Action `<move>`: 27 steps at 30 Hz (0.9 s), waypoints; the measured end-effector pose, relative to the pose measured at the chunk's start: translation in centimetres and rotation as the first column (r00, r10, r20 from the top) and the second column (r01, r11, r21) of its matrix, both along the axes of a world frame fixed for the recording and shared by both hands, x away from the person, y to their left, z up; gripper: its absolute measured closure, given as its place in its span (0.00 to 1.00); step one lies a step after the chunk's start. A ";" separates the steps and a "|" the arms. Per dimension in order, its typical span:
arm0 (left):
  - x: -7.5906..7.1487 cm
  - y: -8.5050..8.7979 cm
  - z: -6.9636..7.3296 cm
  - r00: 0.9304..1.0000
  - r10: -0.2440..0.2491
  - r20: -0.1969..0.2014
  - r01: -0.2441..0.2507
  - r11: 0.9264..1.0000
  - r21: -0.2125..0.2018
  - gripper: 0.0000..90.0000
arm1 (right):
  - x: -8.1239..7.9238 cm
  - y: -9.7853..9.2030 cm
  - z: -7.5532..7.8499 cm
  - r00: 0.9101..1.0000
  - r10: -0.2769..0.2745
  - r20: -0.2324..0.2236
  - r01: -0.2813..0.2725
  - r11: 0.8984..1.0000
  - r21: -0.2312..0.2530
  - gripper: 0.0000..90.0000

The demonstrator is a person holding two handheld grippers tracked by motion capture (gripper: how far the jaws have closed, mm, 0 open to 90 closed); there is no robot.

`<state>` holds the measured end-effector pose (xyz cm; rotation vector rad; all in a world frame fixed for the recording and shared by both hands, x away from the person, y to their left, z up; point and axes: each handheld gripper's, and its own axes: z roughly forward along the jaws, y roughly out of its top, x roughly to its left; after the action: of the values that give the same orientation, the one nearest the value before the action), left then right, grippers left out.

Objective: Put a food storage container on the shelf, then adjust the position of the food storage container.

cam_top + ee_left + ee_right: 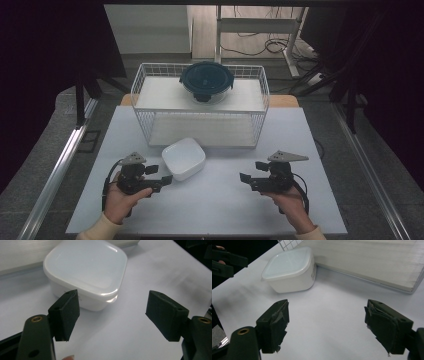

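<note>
On white table (220,200): lidded tub (183,158); left gripper (159,176), right gripper (248,173) agape, empty.

We see the lidded box (183,158) on the table (225,210), just in front of the wire rack (200,107); round container (206,81) on the rack's top shelf; left gripper (159,175) beside the box, right gripper (254,175) well apart.

Glossy white plastic box (85,272), matt table (225,200), wire basket (200,100)

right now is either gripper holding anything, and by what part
Nothing is held: the left gripper and right gripper both have open, empty jaws; the white lidded container sits untouched.
</note>
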<state>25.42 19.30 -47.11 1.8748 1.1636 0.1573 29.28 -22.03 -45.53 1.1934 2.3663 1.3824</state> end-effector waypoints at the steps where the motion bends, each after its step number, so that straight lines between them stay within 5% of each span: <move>1: 0.0 0.1 0.1 1.000 0.003 0.003 -0.003 1.000 -0.010 0.30 | 0.0 0.0 -0.1 1.000 0.006 -0.004 -0.006 1.000 0.007 0.23; 27: 0.1 2.1 1.4 0.999 0.052 0.008 -0.051 0.998 -0.038 0.36 | -0.1 -0.5 -0.2 1.000 -0.006 -0.023 0.007 1.000 0.029 0.23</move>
<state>25.52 21.42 -45.66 1.8105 1.2014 0.1712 29.15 -22.48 -45.73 1.2304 2.3635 1.4137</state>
